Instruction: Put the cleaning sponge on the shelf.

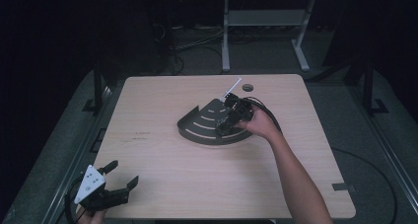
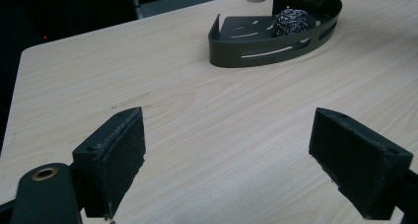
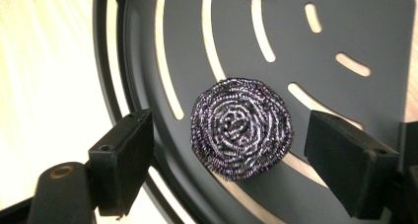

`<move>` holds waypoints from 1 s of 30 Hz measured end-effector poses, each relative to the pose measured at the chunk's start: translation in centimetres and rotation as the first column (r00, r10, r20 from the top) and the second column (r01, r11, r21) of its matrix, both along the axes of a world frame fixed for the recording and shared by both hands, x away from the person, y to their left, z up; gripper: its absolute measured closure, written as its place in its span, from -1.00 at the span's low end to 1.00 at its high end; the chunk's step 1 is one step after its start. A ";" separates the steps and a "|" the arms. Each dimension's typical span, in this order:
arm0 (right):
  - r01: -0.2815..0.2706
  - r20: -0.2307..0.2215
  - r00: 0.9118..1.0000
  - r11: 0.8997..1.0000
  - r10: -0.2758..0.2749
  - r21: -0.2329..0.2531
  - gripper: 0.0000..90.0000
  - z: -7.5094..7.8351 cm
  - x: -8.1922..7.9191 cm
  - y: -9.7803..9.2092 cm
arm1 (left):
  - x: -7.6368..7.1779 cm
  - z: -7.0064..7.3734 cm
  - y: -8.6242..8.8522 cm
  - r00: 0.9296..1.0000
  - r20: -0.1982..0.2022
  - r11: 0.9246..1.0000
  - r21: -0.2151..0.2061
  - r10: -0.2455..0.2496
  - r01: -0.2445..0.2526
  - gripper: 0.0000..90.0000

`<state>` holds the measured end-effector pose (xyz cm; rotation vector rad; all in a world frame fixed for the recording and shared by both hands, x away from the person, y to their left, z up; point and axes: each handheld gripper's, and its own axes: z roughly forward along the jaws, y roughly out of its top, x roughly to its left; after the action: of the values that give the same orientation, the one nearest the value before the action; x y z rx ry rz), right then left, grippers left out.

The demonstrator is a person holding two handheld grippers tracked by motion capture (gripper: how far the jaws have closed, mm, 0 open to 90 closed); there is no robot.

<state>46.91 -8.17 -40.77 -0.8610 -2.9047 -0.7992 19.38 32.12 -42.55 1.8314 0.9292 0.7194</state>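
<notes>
A dark quarter-round slotted tray (image 1: 199, 121) lies on the middle of the wooden table. A steel wool scourer (image 3: 241, 126) rests on the tray floor (image 3: 345, 26); from the left gripper view the scourer (image 2: 292, 21) sits in the tray (image 2: 256, 49) far across the table. My right gripper (image 3: 229, 160) hovers over the scourer, open, its pads (image 3: 125, 160) on either side and clear of it. In the high view the right gripper (image 1: 230, 119) is over the tray's right part. My left gripper (image 1: 118, 177) rests open at the near left table corner, nothing between its pads (image 2: 113, 157).
The table (image 1: 172, 184) has a round cable hole (image 1: 247, 88) near its far edge. A white stick-like piece (image 1: 231, 88) pokes up behind the right gripper. A cable (image 1: 268, 113) trails from the right hand. Another desk's legs (image 1: 226, 36) stand beyond.
</notes>
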 end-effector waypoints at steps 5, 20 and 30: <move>-0.002 0.013 1.000 1.000 0.002 0.007 -0.59 0.8 -0.5 -0.5 | 0.0 0.0 0.0 1.000 0.001 1.000 -0.002 0.001 -0.001 -0.71; -0.015 0.032 0.999 1.000 0.014 0.007 -0.59 2.0 -2.5 -2.2 | -0.1 0.0 -0.1 1.000 0.000 1.000 -0.004 0.001 -0.001 -0.71; -0.013 0.024 1.000 1.000 0.013 0.010 -0.59 1.9 -3.7 -4.0 | -0.1 0.0 -0.2 1.000 -0.001 1.000 -0.002 -0.001 0.001 -0.71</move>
<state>43.16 -12.12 -38.90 -0.8367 -2.9216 -0.8282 19.26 31.95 -42.59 1.8304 0.9292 0.7167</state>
